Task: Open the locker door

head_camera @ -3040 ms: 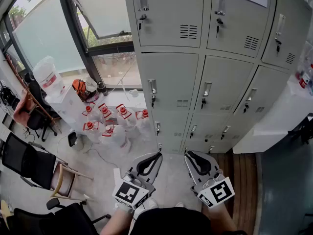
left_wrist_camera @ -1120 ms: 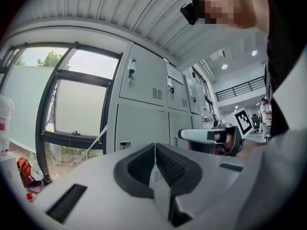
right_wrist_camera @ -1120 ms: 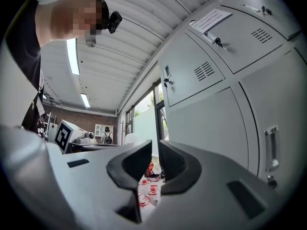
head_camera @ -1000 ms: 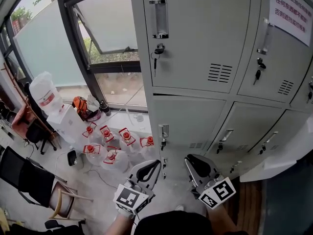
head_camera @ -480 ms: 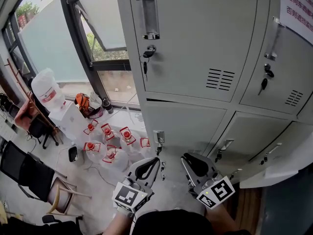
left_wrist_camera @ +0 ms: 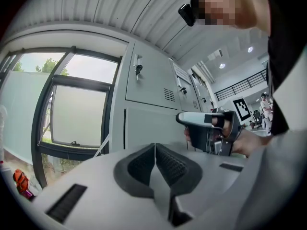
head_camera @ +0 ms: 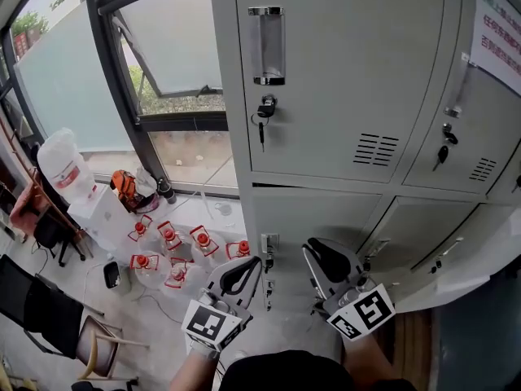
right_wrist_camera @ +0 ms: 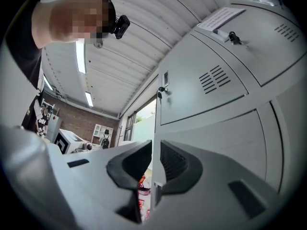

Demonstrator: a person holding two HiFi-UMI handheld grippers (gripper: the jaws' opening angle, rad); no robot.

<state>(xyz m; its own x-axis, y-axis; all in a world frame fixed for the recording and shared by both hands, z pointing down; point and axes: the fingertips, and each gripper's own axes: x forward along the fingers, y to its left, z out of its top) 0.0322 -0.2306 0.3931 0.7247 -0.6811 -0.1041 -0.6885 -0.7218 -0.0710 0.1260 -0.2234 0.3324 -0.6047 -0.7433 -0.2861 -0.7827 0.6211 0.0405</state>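
The grey upper locker door (head_camera: 342,80) stands closed, with a chrome recessed handle (head_camera: 267,46) and a key (head_camera: 264,112) hanging in the lock just below it. Both grippers hang low, well below that door and apart from it. My left gripper (head_camera: 248,267) is shut with nothing in it, and so is my right gripper (head_camera: 317,255) beside it. In the left gripper view the left gripper (left_wrist_camera: 155,157) has its pads together, and the door's handle (left_wrist_camera: 137,61) shows high up ahead. In the right gripper view the right gripper (right_wrist_camera: 154,159) points up along the locker door (right_wrist_camera: 201,80).
More closed lockers (head_camera: 326,206) fill the rows below and to the right, one with a key (head_camera: 444,149) and a paper notice (head_camera: 496,23). A dark-framed window (head_camera: 155,72) is at the left. Water jugs (head_camera: 175,251) and chairs (head_camera: 37,308) stand on the floor.
The lockers have come much closer over the frames, and since half a second ago the upper door's handle has shifted right and down in view. Both grippers stay low and shut.
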